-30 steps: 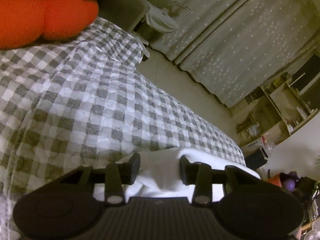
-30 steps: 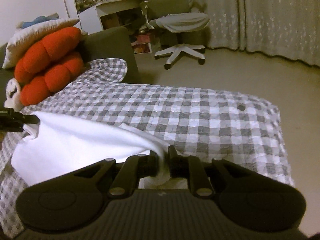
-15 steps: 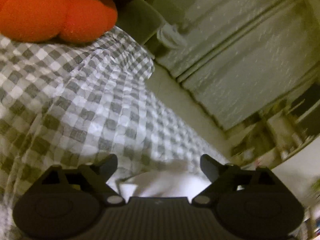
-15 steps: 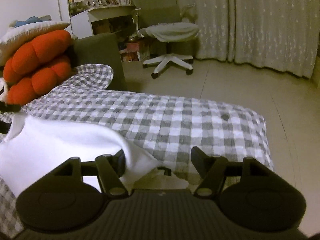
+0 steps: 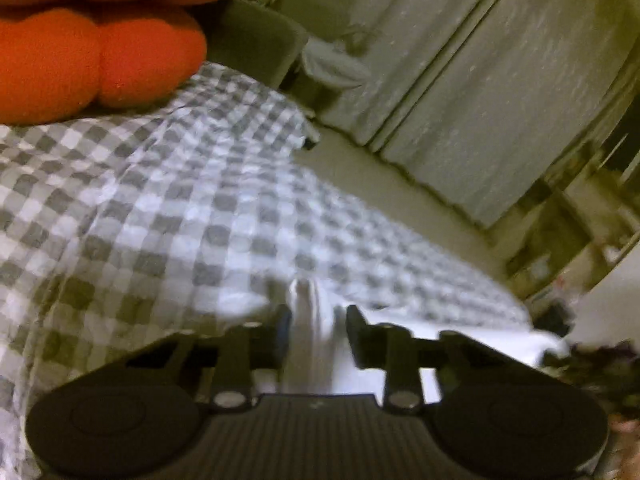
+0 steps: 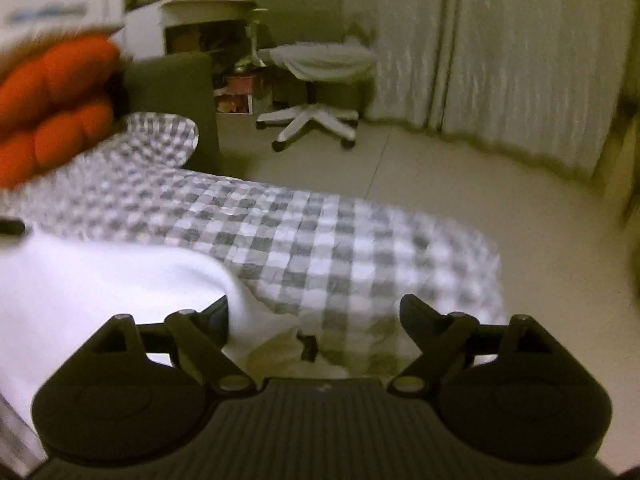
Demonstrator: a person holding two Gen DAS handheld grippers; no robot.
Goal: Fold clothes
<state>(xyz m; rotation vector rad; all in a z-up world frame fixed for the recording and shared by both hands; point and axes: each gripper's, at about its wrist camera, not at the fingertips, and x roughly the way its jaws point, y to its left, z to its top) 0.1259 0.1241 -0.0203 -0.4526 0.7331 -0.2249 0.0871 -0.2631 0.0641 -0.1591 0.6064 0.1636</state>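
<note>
No readable writing shows anywhere; both views are blurred. The left gripper [image 5: 314,334] pinches a bunched fold of the white garment [image 5: 310,320] between its narrowed fingers, low over the checked bedspread [image 5: 180,200]. The right gripper [image 6: 314,320] is spread wide, its left finger touching the white garment [image 6: 100,276], which lies on the near left of the checked bedspread [image 6: 312,236]. An orange cushion [image 6: 52,100] sits far left. Beyond the bed stand an office chair [image 6: 320,80] and pale curtains [image 6: 500,60].
</note>
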